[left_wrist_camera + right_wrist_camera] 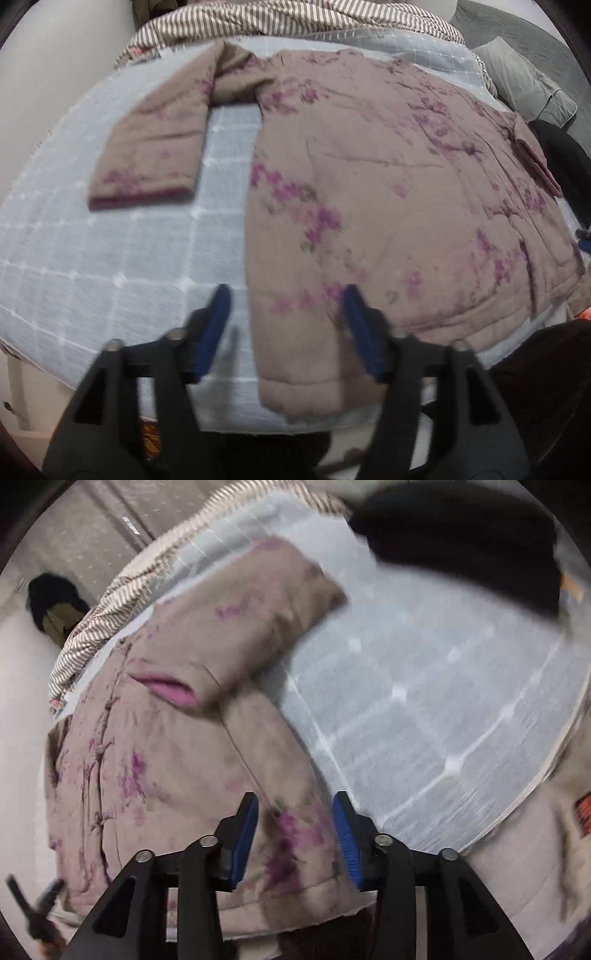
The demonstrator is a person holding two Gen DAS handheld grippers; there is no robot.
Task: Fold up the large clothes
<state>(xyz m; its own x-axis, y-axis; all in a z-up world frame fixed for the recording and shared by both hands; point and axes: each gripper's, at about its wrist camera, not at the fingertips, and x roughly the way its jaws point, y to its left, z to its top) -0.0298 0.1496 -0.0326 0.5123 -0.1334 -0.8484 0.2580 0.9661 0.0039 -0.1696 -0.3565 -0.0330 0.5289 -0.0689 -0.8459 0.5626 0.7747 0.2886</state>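
- Two claws hang over the bed, and both are open wide with nothing held in them.
- Left gripper hovers low over the near hem of the padded jacket. One blue finger sits over the bare blue bedcover. The other finger is over the jacket cloth. I cannot tell if it touches the cloth or floats just above it.
- Right gripper hovers over the jacket's other bottom corner. Pink-flower cloth shows between its two blue pads, but the pads are not squeezing it.
- The jacket lies flat on the bedcover, spread across the middle of the bed. Its left sleeve sticks out to the side, apart from the body. Its right sleeve is folded over the body already, with the pink cuff showing.
- I think the step now is to grab the bottom hem with both claws.
- To do it well, each claw should go down onto the hem edge and bite the whole thick layer, not just the top skin.
- Both claws should grab at matching spots, so the fold comes up straight.
- The jacket is puffy, so a shallow pinch could slip.
- A striped blanket is bunched at the far side of the bed.
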